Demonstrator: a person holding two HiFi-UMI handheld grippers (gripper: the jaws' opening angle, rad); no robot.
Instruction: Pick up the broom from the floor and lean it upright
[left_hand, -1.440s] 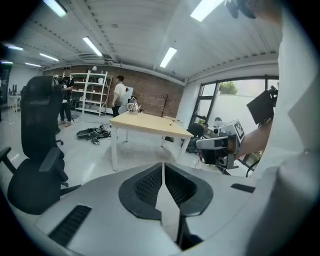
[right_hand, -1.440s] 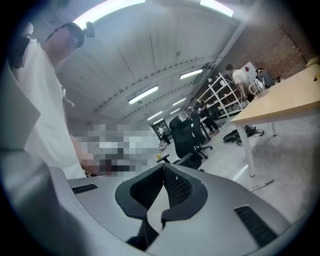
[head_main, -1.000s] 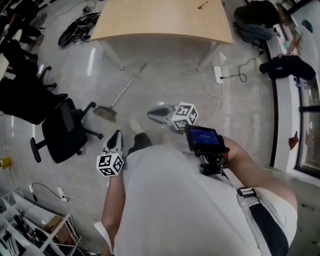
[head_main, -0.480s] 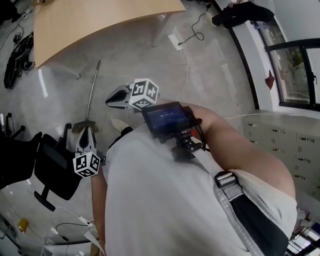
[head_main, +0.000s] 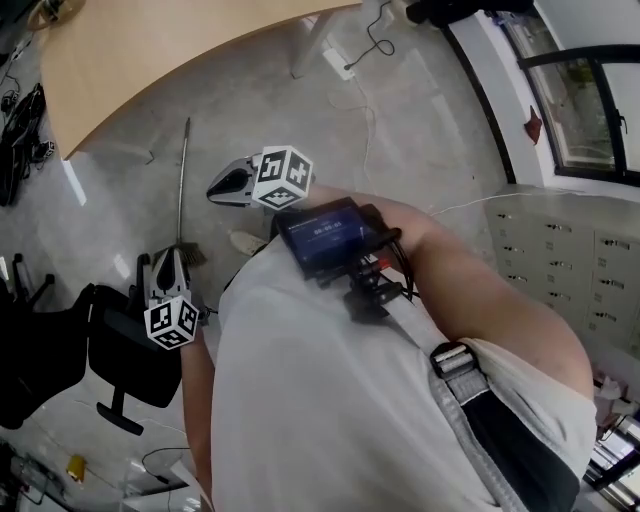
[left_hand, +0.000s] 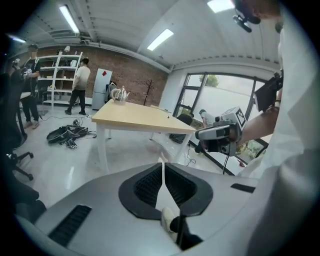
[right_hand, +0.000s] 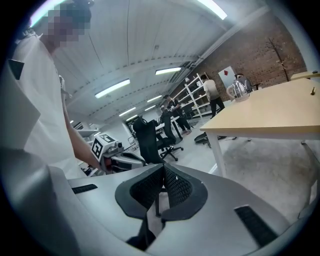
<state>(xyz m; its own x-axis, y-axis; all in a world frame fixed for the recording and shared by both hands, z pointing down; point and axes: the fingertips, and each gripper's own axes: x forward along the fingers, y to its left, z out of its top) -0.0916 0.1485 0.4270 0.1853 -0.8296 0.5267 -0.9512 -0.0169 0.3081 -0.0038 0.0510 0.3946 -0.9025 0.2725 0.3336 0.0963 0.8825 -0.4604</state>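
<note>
Broom (head_main: 182, 190) lies flat on the floor (head_main: 400, 150), its handle tip near the edge of the wooden table (head_main: 150, 50) and its bristle head just beside our left gripper (head_main: 170, 260). Our right gripper (head_main: 213, 187) hangs near the handle's other side. Both pairs of fingers are pressed together, holding nothing. We judge that closed jaws could only shove the handle and skid it under the table. The office chair (head_main: 125, 350) crowds the bristle end, and open floor lies beyond the right gripper.

We have turned; the left hand-held gripper (head_main: 168, 258) has drawn up beside the broom (head_main: 183, 170) head, the right hand-held gripper (head_main: 214, 187) beside its handle.
</note>
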